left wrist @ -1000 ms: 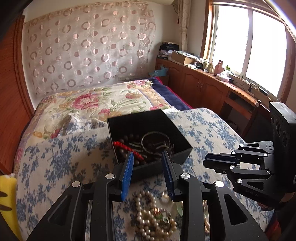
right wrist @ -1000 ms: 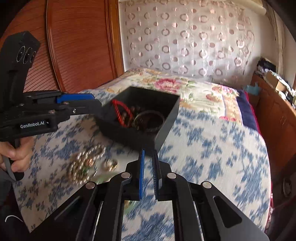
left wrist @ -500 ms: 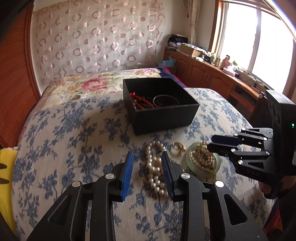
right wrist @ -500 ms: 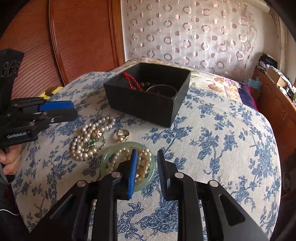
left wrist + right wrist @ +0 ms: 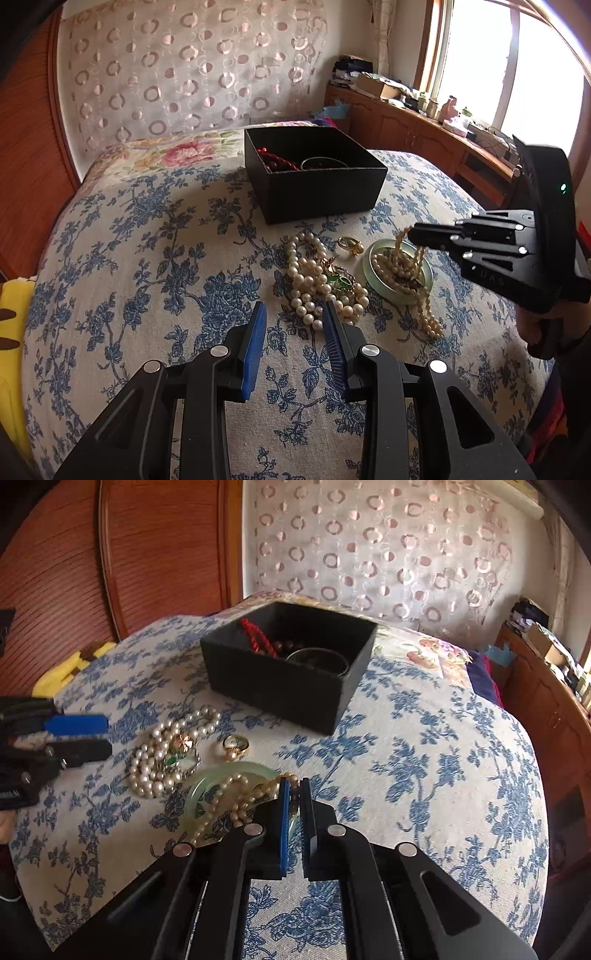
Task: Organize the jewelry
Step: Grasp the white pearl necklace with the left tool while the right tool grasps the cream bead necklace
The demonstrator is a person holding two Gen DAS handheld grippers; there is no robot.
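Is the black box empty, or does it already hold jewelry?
Not empty. The open black box holds a red cord, dark beads and a bangle.

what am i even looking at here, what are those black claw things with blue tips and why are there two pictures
Those are two hand-held grabbers, one in each of a person's hands, each with a small camera looking along its fingers. So each picture is one claw's own view.

In the left view, the left claw is open and holds nothing, just short of a white pearl necklace lying on the blue-flowered bedspread. The right claw comes in from the side.

In the right view, the right claw is shut on a strand of small cream beads, part of which lies across a pale green bangle. Nearby sit a gold ring and a black box already holding a red cord and a dark bangle.
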